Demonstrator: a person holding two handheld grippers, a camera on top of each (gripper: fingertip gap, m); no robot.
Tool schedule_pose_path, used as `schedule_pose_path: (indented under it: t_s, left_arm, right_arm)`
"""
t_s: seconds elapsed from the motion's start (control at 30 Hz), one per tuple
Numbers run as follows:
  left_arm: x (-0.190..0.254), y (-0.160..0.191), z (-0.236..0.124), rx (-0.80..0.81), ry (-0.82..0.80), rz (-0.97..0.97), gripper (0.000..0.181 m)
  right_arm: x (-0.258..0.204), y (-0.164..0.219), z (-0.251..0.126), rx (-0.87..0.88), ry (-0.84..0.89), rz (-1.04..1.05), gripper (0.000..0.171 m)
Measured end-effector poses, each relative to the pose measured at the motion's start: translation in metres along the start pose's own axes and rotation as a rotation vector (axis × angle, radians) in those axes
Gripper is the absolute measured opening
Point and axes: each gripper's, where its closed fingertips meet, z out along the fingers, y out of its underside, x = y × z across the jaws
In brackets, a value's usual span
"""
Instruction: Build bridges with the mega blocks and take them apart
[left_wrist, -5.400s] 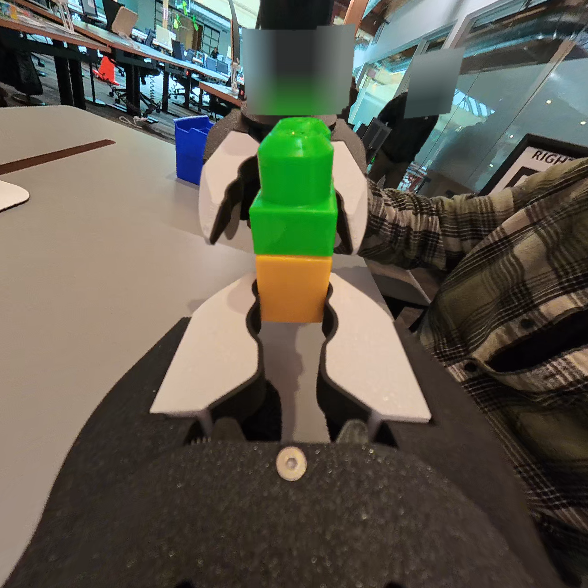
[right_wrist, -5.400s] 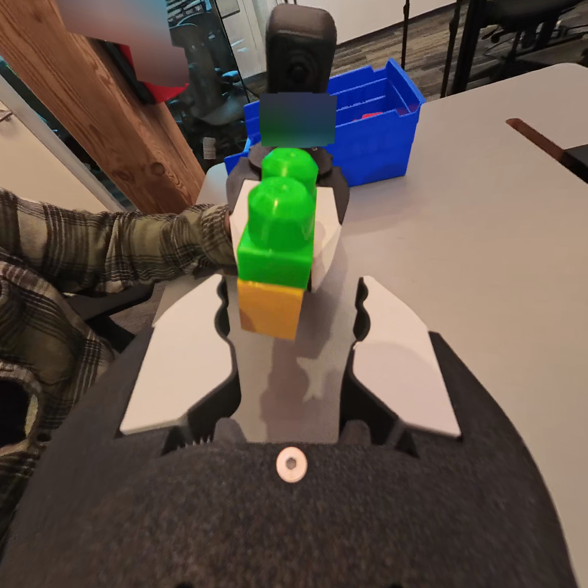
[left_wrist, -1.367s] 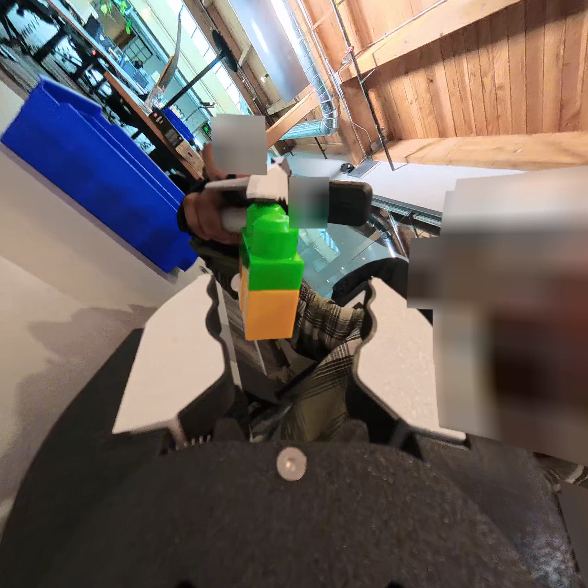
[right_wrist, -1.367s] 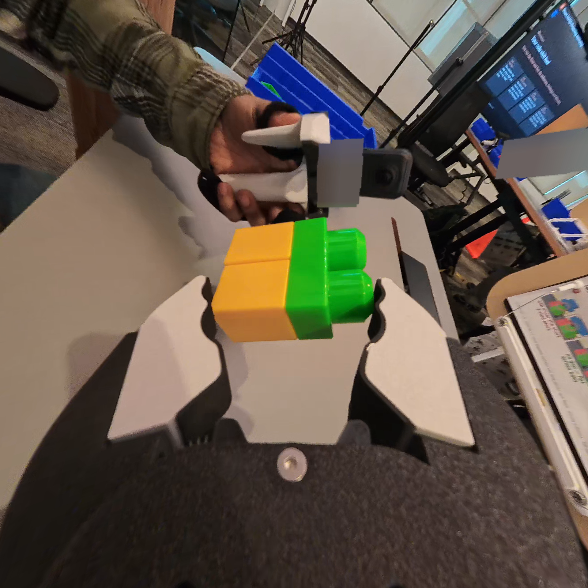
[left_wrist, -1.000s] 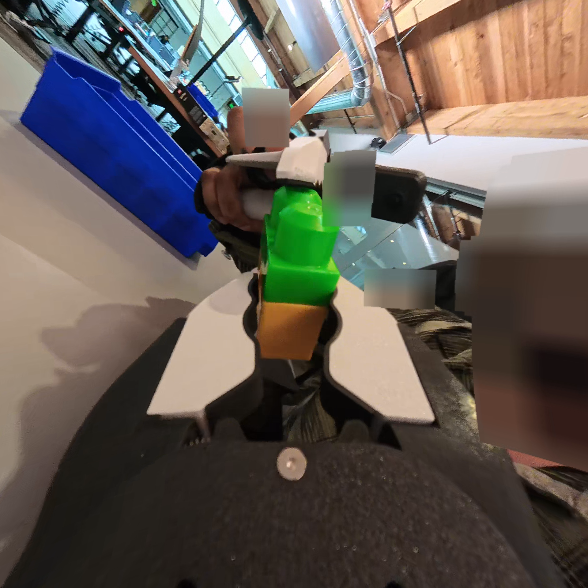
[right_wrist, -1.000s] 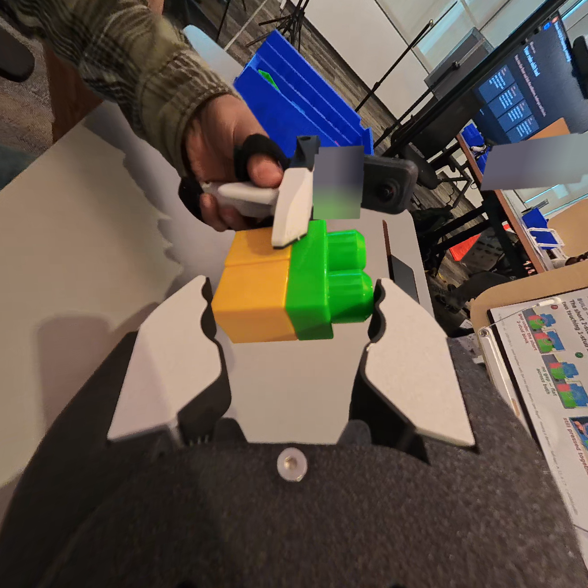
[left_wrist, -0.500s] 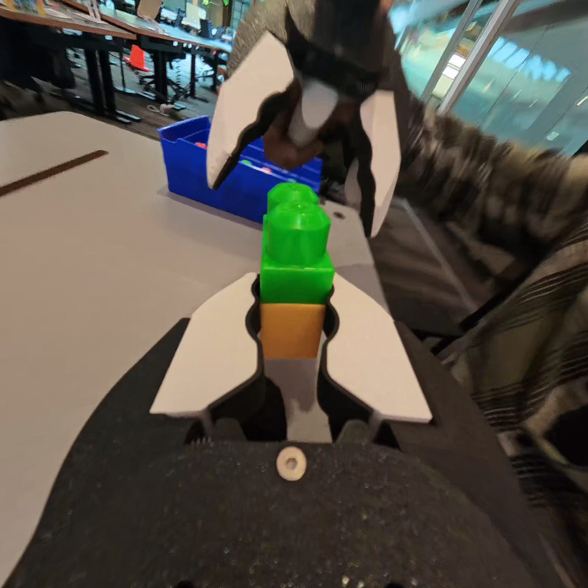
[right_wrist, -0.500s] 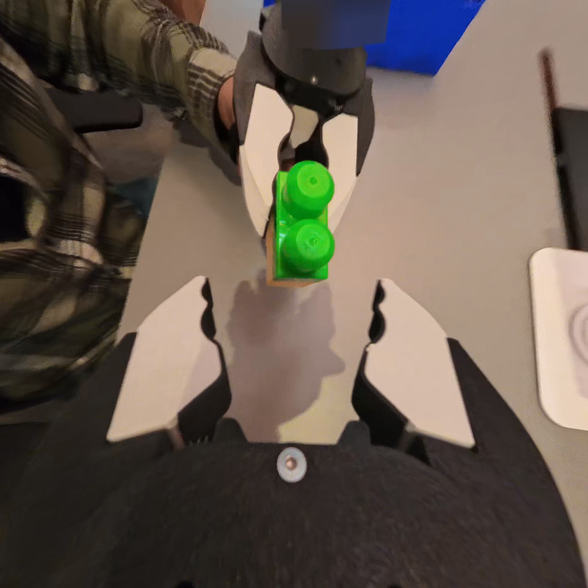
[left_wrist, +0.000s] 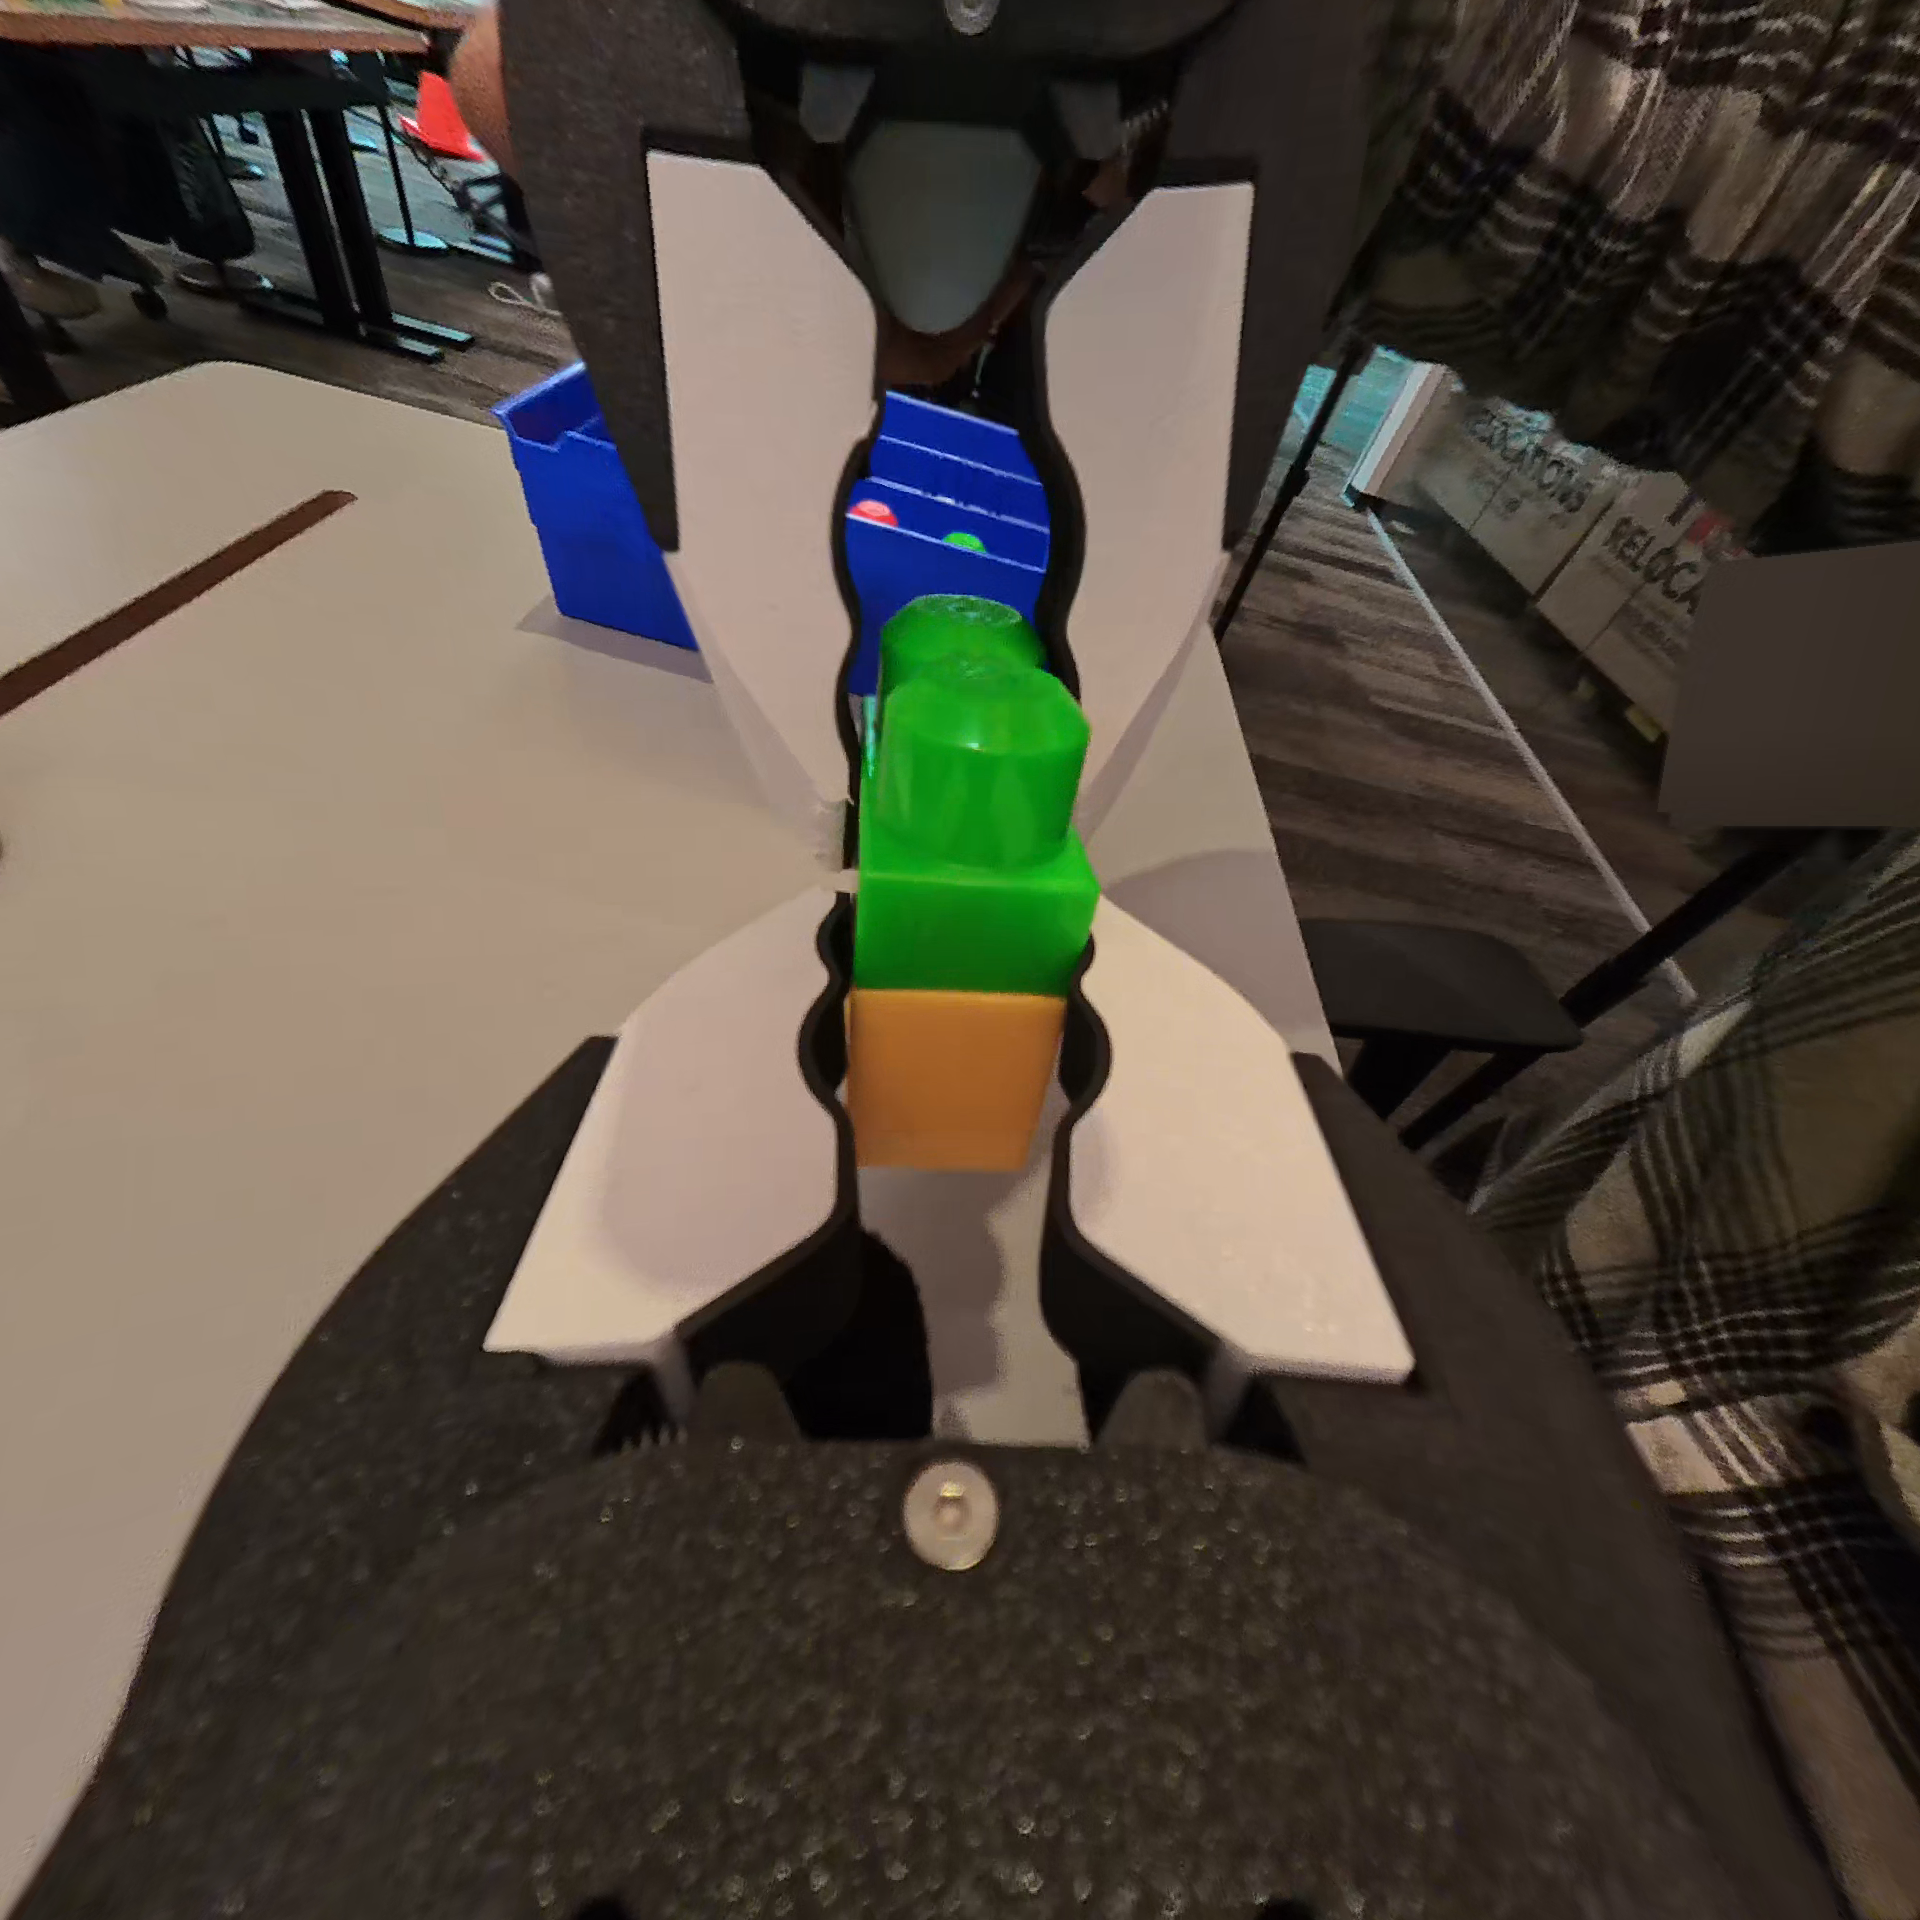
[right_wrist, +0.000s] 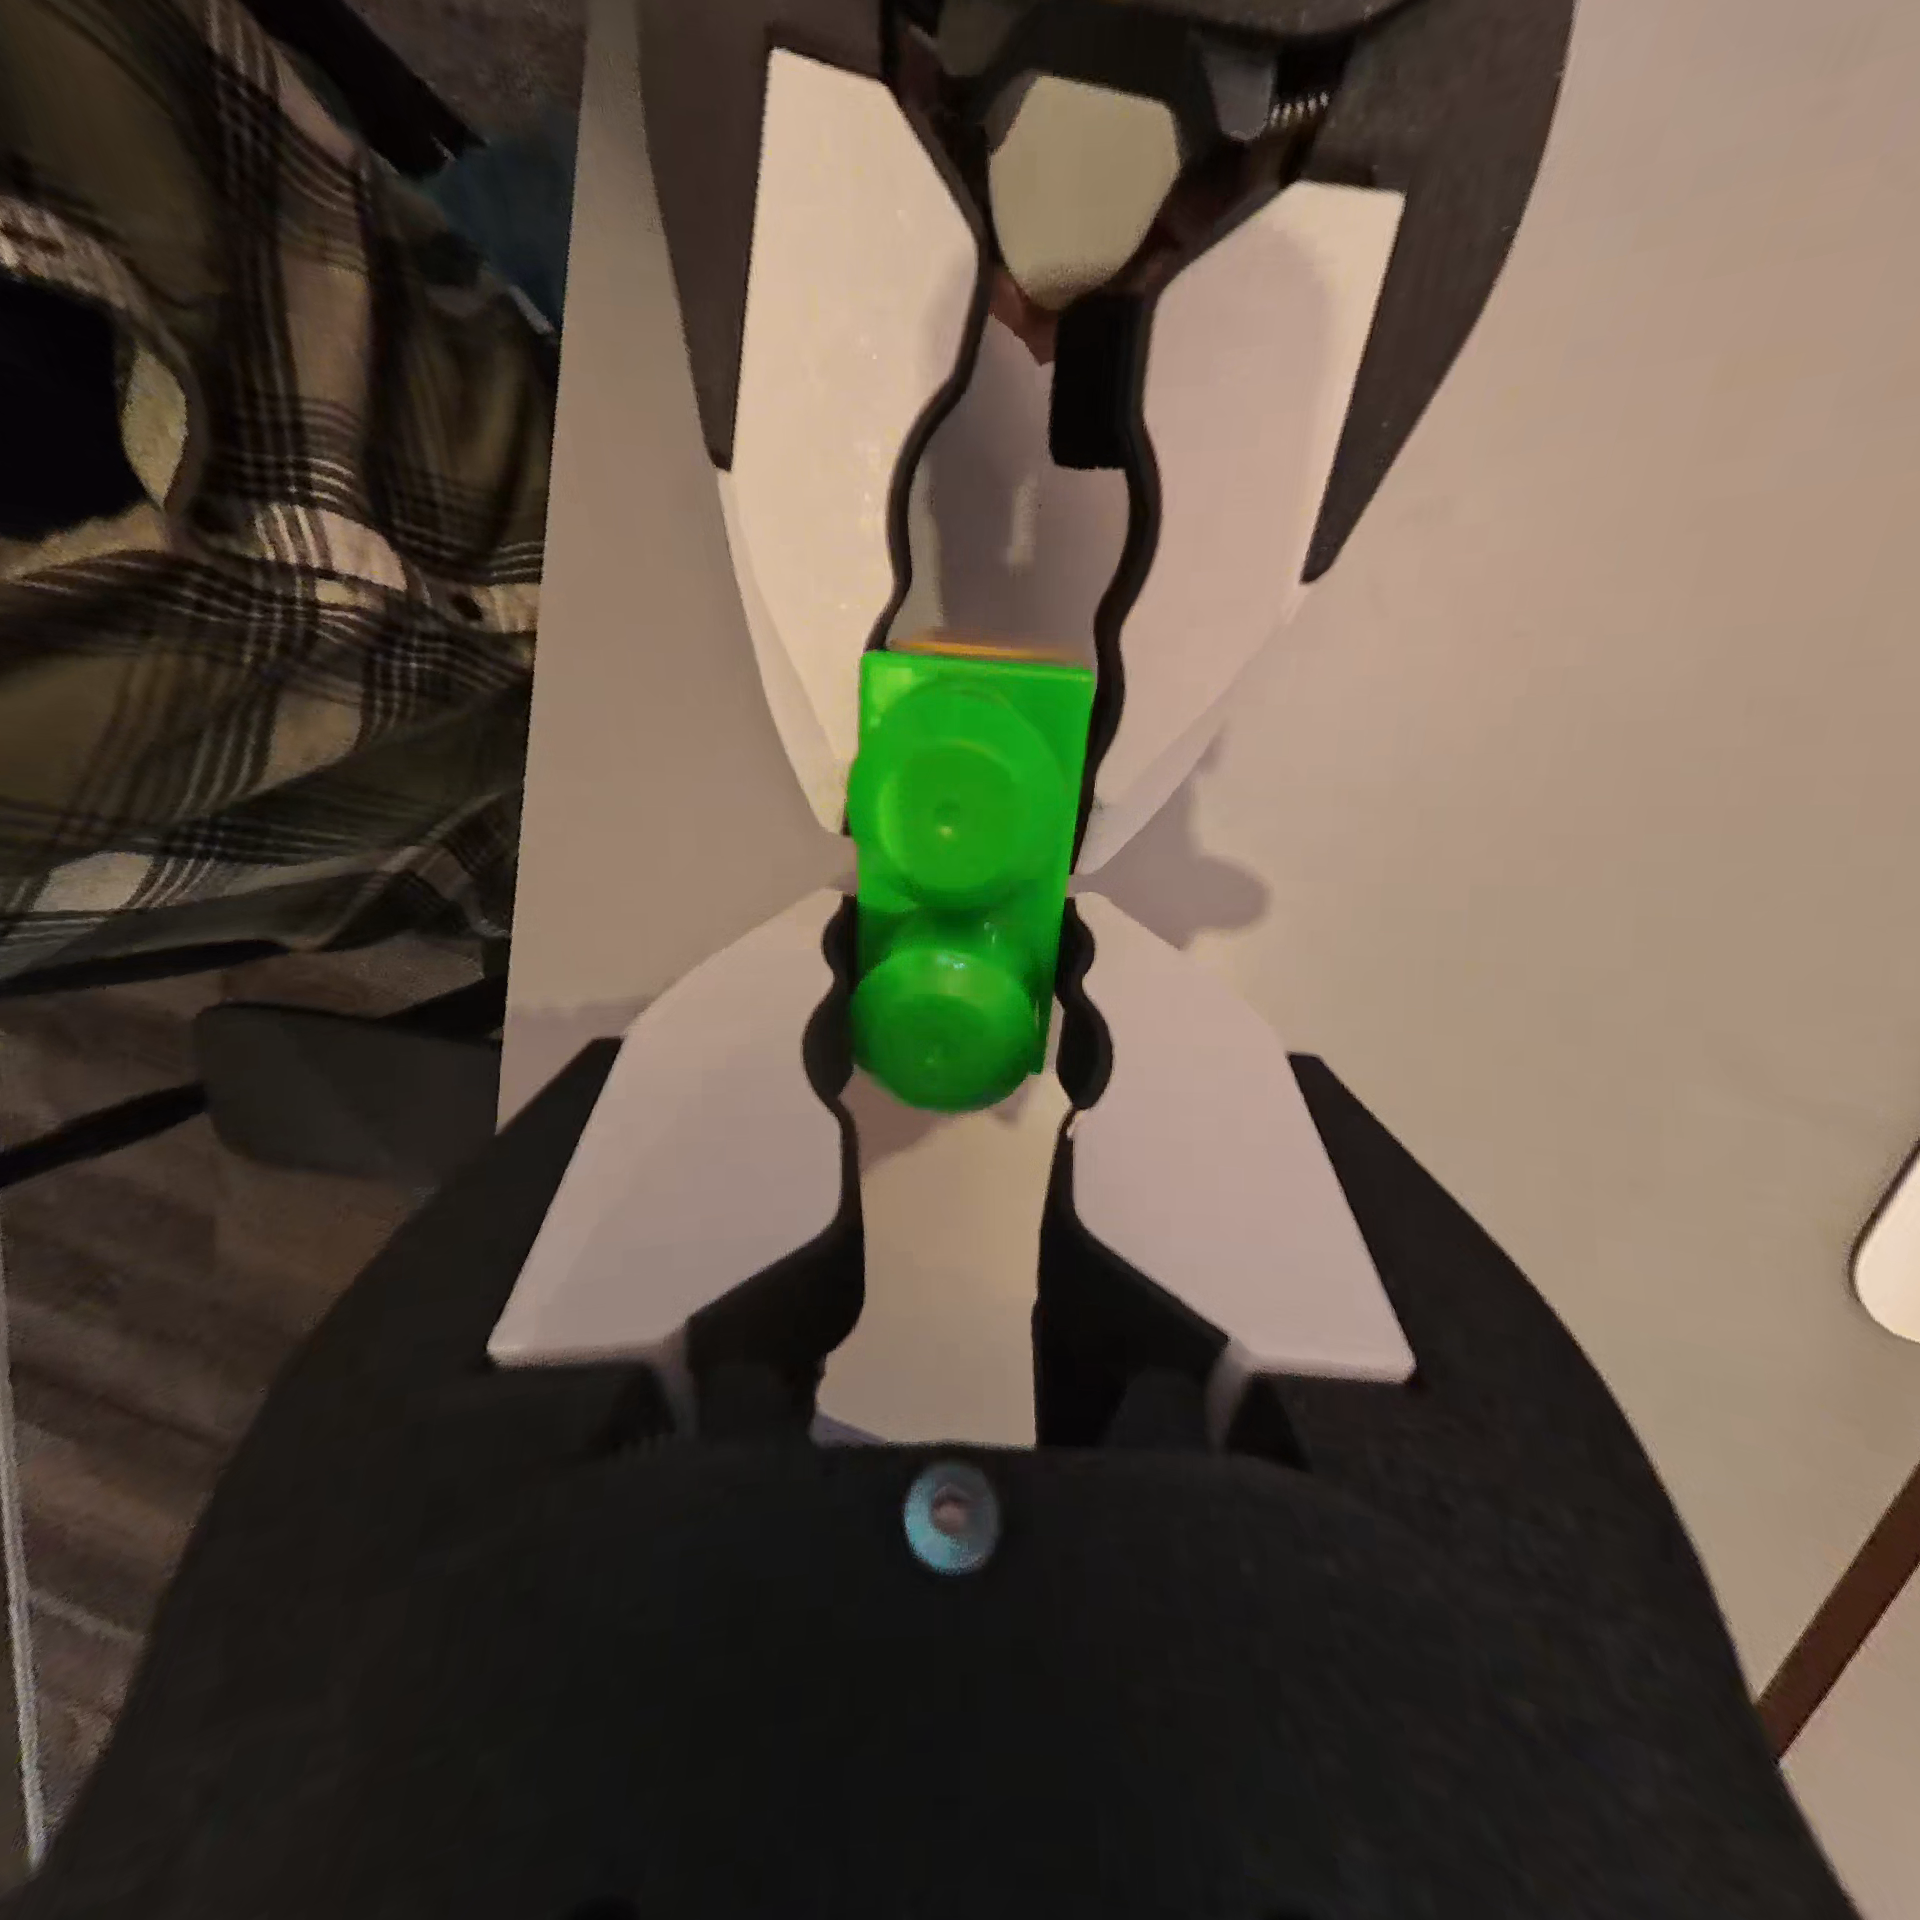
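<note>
A green two-stud block (left_wrist: 971, 904) sits pressed on an orange block (left_wrist: 951, 1081). My left gripper (left_wrist: 961, 914) is shut on the orange block and holds the stack above the white table (left_wrist: 312, 831). My right gripper (left_wrist: 961, 800) reaches in from the top of that view, its fingers closed on the green block's sides. In the right wrist view I look down on the green block's studs (right_wrist: 961, 800); my right gripper (right_wrist: 956, 925) is shut on it. The left gripper (right_wrist: 961, 810) comes in opposite. Only a sliver of the orange block (right_wrist: 977, 646) shows there.
A blue bin (left_wrist: 582, 520) holding a few blocks stands at the table's far edge. A dark slot (left_wrist: 177, 603) runs across the tabletop on the left. The person's plaid sleeve (left_wrist: 1714, 1143) is at the right. A white object (right_wrist: 1896, 1247) lies at the right edge.
The right gripper was open and apart from the stack; it has moved in tip to tip with the left gripper and shut on the green block. The left gripper still holds the orange block.
</note>
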Motion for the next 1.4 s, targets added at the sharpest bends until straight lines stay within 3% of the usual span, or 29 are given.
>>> schedule_pose_path:
  t_s: [0.03, 0.13, 0.27, 0.57, 0.7, 0.83, 1.03, 1.4]
  left_arm:
    - [0.002, 0.0, 0.002, -0.003, 0.012, -0.006, 0.039]
    - [0.01, -0.007, 0.001, 0.038, 0.064, -0.067, 0.047]
    - [0.022, -0.012, -0.016, 0.119, 0.117, -0.149, 0.055]
    - [0.046, 0.025, -0.024, 0.106, 0.123, -0.268, 0.056]
    - [0.061, 0.034, -0.015, 0.121, 0.144, -0.333, 0.053]
    - [0.068, 0.028, -0.014, 0.162, 0.104, -0.323, 0.049]
    - [0.062, 0.026, -0.009, 0.116, 0.014, -0.335, 0.047]
    - [0.062, 0.029, 0.013, 0.023, 0.038, -0.328, 0.044]
  right_arm:
    - [-0.002, 0.002, 0.0, -0.002, -0.004, -0.007, 0.036]
    - [-0.005, 0.017, -0.011, -0.026, 0.033, -0.02, 0.036]
    - [-0.011, 0.07, -0.053, -0.071, 0.118, 0.028, 0.035]
    - [-0.03, 0.274, -0.149, -0.231, 0.331, 0.23, 0.036]
    - [-0.022, 0.359, -0.163, -0.256, 0.381, 0.293, 0.036]
    - [0.004, 0.421, -0.154, -0.28, 0.395, 0.302, 0.035]
    - [0.044, 0.466, -0.124, -0.293, 0.366, 0.282, 0.036]
    - [0.073, 0.478, -0.09, -0.32, 0.295, 0.282, 0.036]
